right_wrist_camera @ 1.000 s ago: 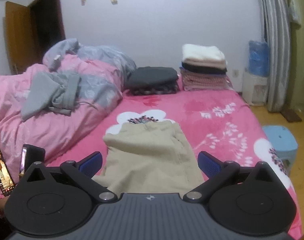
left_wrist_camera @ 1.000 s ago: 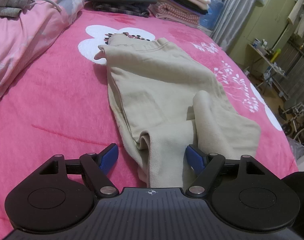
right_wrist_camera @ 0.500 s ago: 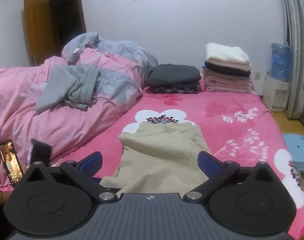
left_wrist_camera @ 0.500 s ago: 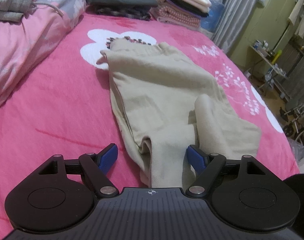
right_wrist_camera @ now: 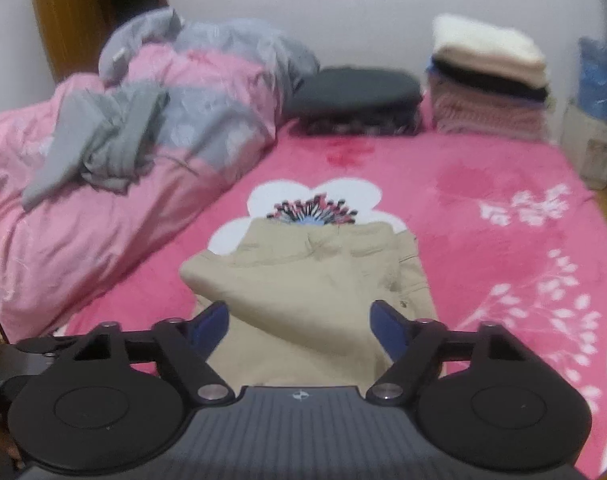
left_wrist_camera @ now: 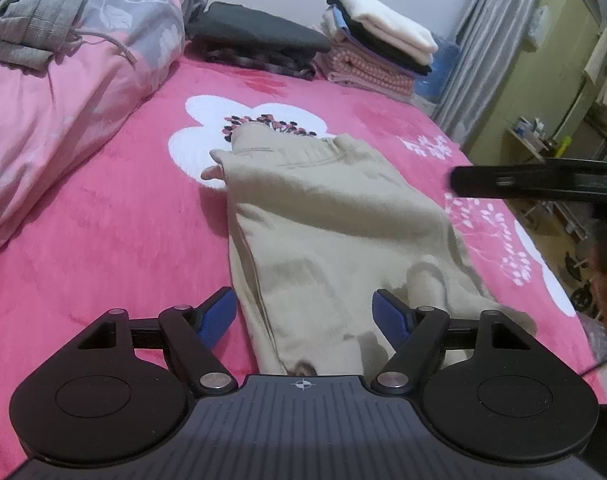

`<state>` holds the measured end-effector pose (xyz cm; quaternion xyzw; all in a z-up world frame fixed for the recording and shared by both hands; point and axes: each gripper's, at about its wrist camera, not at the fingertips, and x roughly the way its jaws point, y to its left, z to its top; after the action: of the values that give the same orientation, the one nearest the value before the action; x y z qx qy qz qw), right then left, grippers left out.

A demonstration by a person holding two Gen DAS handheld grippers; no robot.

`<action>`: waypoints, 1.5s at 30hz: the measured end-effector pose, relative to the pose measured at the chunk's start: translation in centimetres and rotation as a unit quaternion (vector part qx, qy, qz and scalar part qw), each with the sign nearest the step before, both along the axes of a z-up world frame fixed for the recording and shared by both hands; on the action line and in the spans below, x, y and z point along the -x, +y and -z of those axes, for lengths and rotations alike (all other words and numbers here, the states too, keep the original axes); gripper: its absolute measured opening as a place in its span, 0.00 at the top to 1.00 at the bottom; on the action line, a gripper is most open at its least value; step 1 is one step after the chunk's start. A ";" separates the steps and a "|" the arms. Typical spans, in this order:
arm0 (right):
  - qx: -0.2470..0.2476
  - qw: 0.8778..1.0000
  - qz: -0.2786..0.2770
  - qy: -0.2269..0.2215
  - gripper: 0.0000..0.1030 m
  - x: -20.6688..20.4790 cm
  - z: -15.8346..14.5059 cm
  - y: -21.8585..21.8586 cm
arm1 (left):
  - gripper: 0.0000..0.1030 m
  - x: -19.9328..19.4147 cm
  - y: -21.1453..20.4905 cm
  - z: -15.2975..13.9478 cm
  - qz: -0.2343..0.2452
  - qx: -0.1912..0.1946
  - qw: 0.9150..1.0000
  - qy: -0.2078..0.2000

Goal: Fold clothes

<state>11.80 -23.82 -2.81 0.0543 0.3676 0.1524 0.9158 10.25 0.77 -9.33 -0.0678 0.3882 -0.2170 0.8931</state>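
Spread over beige cotton trousers (left_wrist_camera: 327,232) on pink floral bed blanket (left_wrist_camera: 115,240): left claw (left_wrist_camera: 303,316) released, right claw (right_wrist_camera: 299,324) just narrowing, unclenched.

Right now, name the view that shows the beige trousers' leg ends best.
The left wrist view: the beige trousers run from waistband to crumpled leg ends at the left gripper. The right wrist view, blurred, shows only their waist half; the right gripper body hides the legs.

bare blanket (left_wrist_camera: 103,240) left, duvet (left_wrist_camera: 43,128) beyond
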 end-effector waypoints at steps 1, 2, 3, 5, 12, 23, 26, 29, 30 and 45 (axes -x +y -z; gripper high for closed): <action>-0.001 1.000 0.001 0.010 0.31 -1.0 0.7 -0.2 | 0.30 -0.1 0.0 0.1 0.002 0.000 1.000 -0.001; -0.005 1.000 0.004 0.023 0.35 -2.1 1.4 -0.4 | 0.31 -0.3 -0.1 0.3 0.004 0.000 1.000 -0.001; -0.009 0.999 0.006 0.030 0.36 -2.8 1.9 -0.6 | 0.31 -0.4 -0.1 0.4 0.006 0.000 1.000 -0.001; -0.018 0.999 0.011 0.044 0.44 -4.3 2.9 -0.9 | 0.37 -0.6 -0.1 0.9 0.010 -0.001 1.000 0.003; -0.039 0.997 0.009 0.073 0.49 -7.2 5.2 -1.5 | 0.44 -0.8 -0.1 2.3 0.019 0.004 1.000 0.020; -0.081 0.991 -0.046 0.095 0.61 -6.4 5.3 -1.1 | 0.44 -0.8 -0.2 2.7 0.021 0.000 1.000 0.017; -0.094 0.990 -0.036 0.102 0.60 -6.7 5.6 -1.2 | 0.44 -0.8 -0.2 2.6 0.020 -0.002 1.000 0.017; -0.076 0.992 -0.046 0.086 0.60 -5.8 4.8 -0.5 | 0.44 -0.7 -0.2 2.6 0.019 -0.004 1.000 0.017; -0.066 0.993 -0.054 0.078 0.60 -5.2 4.4 -0.1 | 0.44 -0.7 -0.2 2.6 0.018 -0.004 1.000 0.016; 0.001 0.993 -0.105 0.053 0.47 -3.6 3.6 3.3 | 0.42 -0.5 0.1 2.5 0.014 -0.006 1.000 0.019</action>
<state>15.40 -20.49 -6.45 0.0223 0.4192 0.2442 0.8742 10.78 0.87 -11.81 -0.0610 0.4078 -0.2254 0.8827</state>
